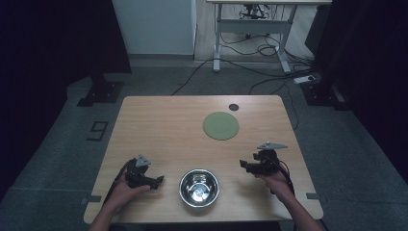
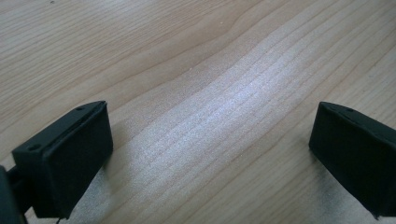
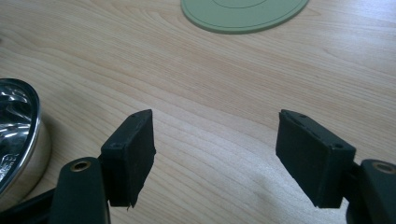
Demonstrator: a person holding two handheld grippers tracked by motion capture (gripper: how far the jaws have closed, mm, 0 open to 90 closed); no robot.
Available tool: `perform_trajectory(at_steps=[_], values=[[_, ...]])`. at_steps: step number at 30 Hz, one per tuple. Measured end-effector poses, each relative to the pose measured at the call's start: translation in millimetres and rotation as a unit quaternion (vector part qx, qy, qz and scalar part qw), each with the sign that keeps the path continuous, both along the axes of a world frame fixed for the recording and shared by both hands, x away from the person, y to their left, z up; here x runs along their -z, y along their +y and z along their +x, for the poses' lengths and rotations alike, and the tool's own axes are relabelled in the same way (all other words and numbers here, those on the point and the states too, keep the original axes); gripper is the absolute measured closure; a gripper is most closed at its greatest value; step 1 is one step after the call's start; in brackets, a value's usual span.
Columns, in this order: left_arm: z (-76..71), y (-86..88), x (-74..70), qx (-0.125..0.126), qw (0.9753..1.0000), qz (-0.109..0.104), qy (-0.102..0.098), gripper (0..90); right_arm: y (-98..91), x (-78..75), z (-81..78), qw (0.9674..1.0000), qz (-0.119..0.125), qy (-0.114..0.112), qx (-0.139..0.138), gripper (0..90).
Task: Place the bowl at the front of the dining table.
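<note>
Forearms come in at the bottom of the high view, each hand resting a gripper on the table (image 1: 159, 125). Between them, near the front edge, stands the steel bowl (image 1: 199, 187), empty as far as can be seen. Left gripper (image 1: 156, 182) lies just left of the bowl, right gripper (image 1: 245, 165) to the bowl's right and a little farther back; neither touches it. Beyond the bowl, toward the far right part of the table, lies the green mat (image 1: 221, 125), flat and bare, with a small dark disc (image 1: 234, 107) just behind it.

Left gripper view: the left gripper (image 2: 210, 140) has its jaws spread wide, with nothing but bare wood grain between them. The bowl is out of this frame.

Right gripper view: the right gripper (image 3: 215, 144) also stands wide, holding nothing. The bowl's (image 3: 16, 130) shiny rim sits at the left edge, beside the left jaw but apart from it; the mat (image 3: 243, 14) lies ahead at the top.

Judging by this layout, the work looks like it is at its start: both grippers parked, nothing grasped. The likely next move is to swing one gripper to the bowl's rim, set one jaw inside and one outside, and close firmly, since thin polished steel may slip.
</note>
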State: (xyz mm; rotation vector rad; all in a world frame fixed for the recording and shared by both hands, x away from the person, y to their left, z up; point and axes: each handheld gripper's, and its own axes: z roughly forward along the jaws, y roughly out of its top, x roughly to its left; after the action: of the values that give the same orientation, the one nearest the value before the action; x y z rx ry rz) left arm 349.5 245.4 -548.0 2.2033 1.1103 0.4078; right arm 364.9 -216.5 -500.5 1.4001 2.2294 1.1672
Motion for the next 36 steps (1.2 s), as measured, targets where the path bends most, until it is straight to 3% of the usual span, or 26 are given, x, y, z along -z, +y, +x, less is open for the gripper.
perform_trajectory(at_steps=[36], values=[[0.0, -0.1, 0.1, 0.0, 1.0, -0.001, -0.001, 0.0, 36.5, -19.7, -7.9, 0.9981, 0.027, -0.001, -0.055, 28.5]])
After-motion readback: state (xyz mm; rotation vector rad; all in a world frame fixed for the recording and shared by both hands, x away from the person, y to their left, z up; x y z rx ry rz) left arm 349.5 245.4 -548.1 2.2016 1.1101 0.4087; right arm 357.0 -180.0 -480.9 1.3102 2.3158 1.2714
